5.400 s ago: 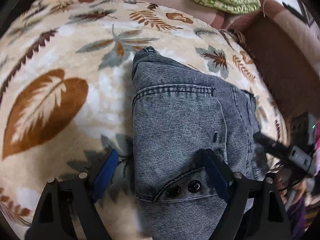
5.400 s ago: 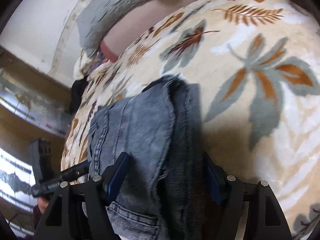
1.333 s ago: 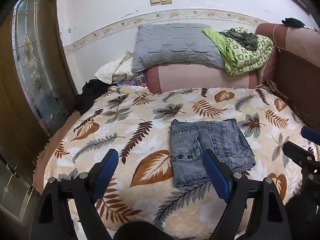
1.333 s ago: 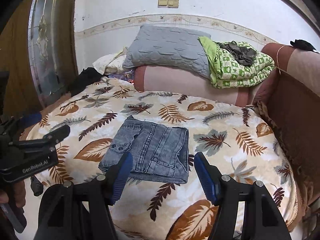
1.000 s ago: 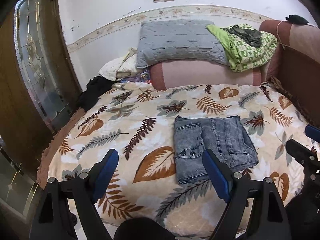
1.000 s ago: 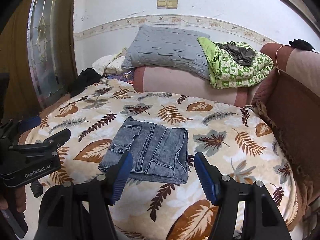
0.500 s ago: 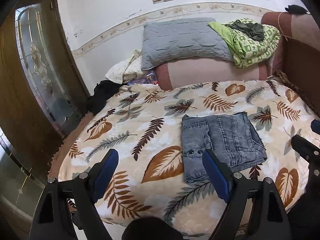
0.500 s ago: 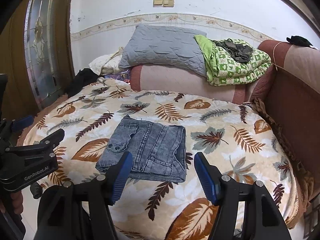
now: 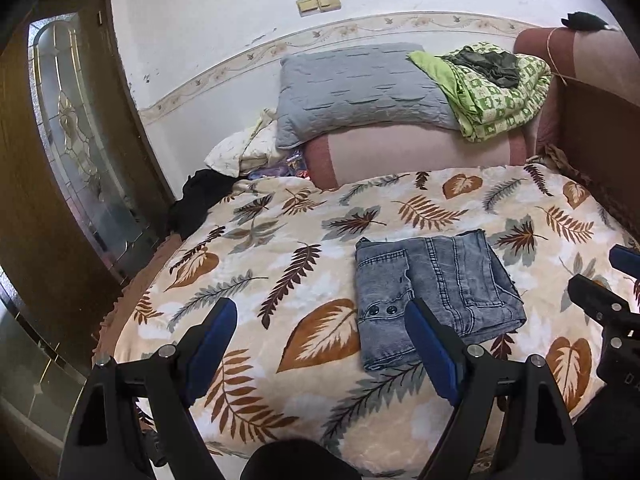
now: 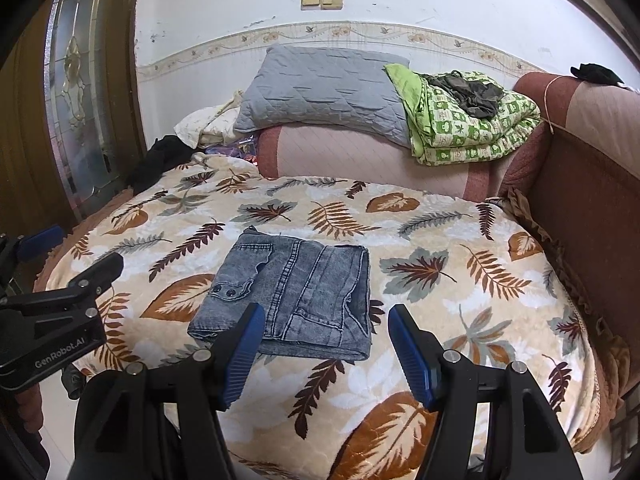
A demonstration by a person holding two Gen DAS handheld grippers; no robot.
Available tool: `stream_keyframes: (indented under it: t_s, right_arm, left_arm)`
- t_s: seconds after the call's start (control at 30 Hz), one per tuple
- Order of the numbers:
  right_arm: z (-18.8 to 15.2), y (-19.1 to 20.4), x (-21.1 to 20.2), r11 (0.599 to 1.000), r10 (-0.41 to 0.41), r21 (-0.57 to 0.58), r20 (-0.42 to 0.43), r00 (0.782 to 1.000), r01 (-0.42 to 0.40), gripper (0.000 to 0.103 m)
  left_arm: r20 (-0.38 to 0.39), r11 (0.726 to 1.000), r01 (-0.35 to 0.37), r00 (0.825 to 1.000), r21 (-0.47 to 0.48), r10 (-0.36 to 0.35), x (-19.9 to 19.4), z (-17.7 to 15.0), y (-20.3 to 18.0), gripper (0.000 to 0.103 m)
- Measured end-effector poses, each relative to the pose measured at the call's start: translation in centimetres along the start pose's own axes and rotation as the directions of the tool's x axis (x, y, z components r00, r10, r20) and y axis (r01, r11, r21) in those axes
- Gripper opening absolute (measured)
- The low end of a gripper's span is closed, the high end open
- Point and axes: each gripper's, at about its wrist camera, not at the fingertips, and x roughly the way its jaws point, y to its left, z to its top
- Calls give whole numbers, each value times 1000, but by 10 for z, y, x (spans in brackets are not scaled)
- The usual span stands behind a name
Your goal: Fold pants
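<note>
Item: pants [image 9: 434, 296], grey-blue denim, folded into a flat rectangle w/ two dark buttons on a flap at its left edge; lies on leaf-print blanket [image 9: 280, 264], centre-right of left wrist frame, centre of right wrist frame [image 10: 288, 300]; nothing touching it.

Left gripper [image 9: 320, 336]: lower centre of its own frame, blue pads spread wide apart, holding nothing, apart from the pants; its body also visible at left edge of right wrist frame.

Right gripper [image 10: 326, 336]: lower centre of its own frame, pads wide apart, empty, clear of the pants; also seen at right edge of left wrist frame [image 9: 616, 296].

Surroundings: grey pillow [image 9: 360, 88] upper centre, atop pink bolster [image 9: 420, 152]; green patterned quilt [image 9: 500, 96] upper right w/ dark garment [image 10: 468, 92] on top; wooden door w/ glass panel [image 9: 76, 132] along left side; two wall switches [image 10: 322, 0] top centre; brown-pink headboard [image 10: 584, 152] at right.
</note>
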Motion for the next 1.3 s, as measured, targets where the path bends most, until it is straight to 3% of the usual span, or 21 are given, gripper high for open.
stream_keyframes:
  t_s: [1.3]
  right_arm:
    - [-1, 5, 1, 1000, 13, -16, -7, 1000, -13, 68]
  left_arm:
    - [-20, 999, 38, 999, -38, -39, -1, 0, 6, 86]
